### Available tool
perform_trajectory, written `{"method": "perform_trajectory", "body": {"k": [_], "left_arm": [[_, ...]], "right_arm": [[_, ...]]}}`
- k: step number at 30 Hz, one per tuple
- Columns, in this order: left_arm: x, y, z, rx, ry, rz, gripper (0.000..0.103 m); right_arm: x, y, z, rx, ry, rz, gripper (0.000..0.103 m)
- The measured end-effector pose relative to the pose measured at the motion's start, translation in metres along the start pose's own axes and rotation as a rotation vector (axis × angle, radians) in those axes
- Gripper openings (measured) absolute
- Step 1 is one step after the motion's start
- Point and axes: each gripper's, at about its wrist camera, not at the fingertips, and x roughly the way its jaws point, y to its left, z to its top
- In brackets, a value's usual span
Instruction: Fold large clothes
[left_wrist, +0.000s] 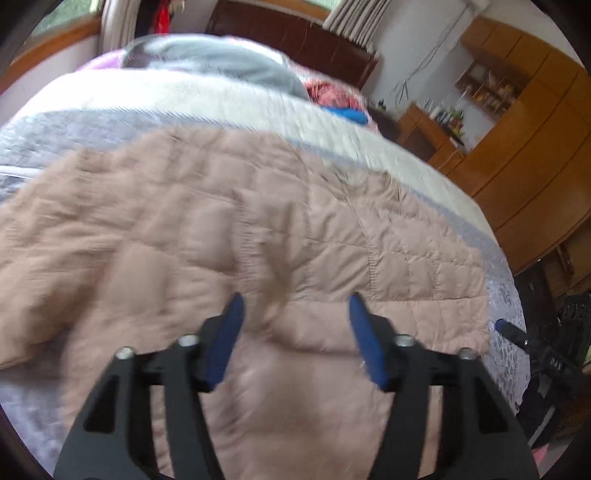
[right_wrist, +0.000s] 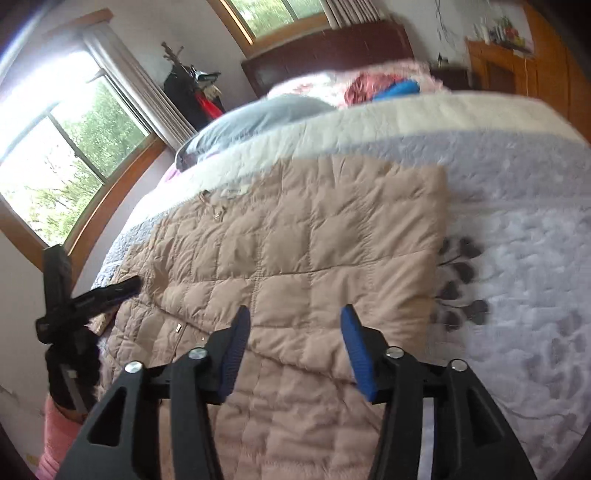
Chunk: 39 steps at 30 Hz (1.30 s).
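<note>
Item: quilted beige coat (right_wrist: 295, 251), flat on bed quilt (right_wrist: 517, 229) | Progress: seemingly part-folded, near edge doubled over; further folds judged outstanding | Left gripper (left_wrist: 295, 306): fingers spread, empty, above coat | Right gripper (right_wrist: 293, 317): fingers spread, empty | Right view only: window (right_wrist: 66, 155), coat's straight right edge | Left view only: wardrobe (left_wrist: 524, 147); blurred

Open bedspread (right_wrist: 517, 229) right of the quilted jacket (right_wrist: 295, 251); grey pillow (right_wrist: 251, 122) well beyond.
</note>
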Motion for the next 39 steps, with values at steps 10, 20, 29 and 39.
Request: {"method": "perform_trajectory", "body": {"k": [10, 20, 29, 39], "left_arm": [[-0.126, 0.185, -0.063, -0.302, -0.082, 0.284, 0.063], [-0.183, 0.331, -0.098, -0.671, -0.184, 0.339, 0.063], [-0.185, 0.365, -0.091, -0.799, -0.255, 0.298, 0.031], [-0.186, 0.371, -0.11, -0.796, -0.291, 0.276, 0.006]], "right_arm": [[-0.009, -0.027, -0.037, 0.011, 0.104, -0.101, 0.052], [0.002, -0.016, -0.053, -0.036, 0.155, -0.107, 0.052], [0.011, -0.021, -0.064, -0.033, 0.184, -0.129, 0.052], [0.025, -0.024, -0.07, -0.031, 0.197, -0.143, 0.053]]}}
